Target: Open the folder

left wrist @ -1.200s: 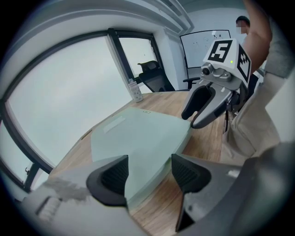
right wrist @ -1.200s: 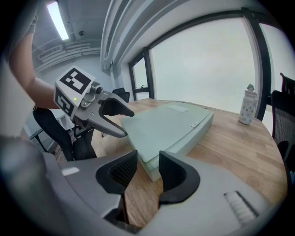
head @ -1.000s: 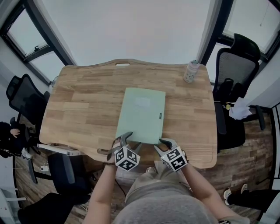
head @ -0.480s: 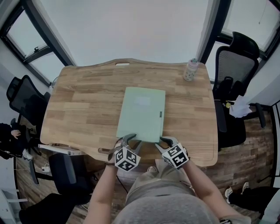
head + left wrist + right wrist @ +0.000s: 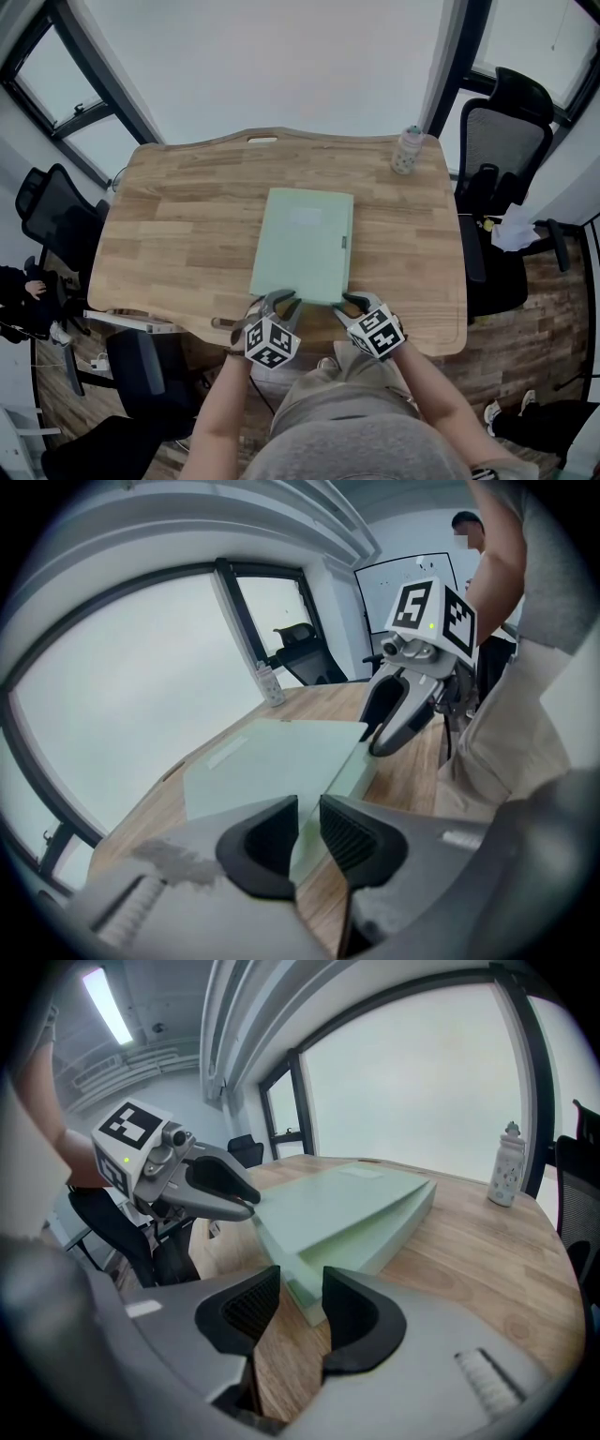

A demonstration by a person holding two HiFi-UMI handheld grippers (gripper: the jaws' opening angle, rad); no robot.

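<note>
Pale green rectangular folder (image 5: 302,244) lies flat and closed near the middle of a light wooden table (image 5: 169,225), its long sides running away from the person and its near short edge close to the table's front edge. A faint pale label patch (image 5: 305,217) sits on the cover toward the far end, and a small dark tab (image 5: 344,245) marks the right long edge.

The person holds both grippers at the folder's near edge, each one pointing forward and down. The left gripper (image 5: 281,300), grey with black pads, is at the near left corner. Its jaws have just been closing and now stand a narrow slit apart. The folder's green edge shows in line with that slit, but the pads are not seen pressing on it. The right gripper (image 5: 348,302) is at the near right corner. Its jaws stand a little wider apart, with the folder's corner just ahead of the gap and nothing clamped between the pads. Each gripper carries a black-and-white marker cube (image 5: 272,342) behind its jaws.

A pale patterned bottle (image 5: 409,152) stands upright near the table's far right corner, well apart from the folder. Black office chairs (image 5: 497,150) stand beside the table on both sides.
</note>
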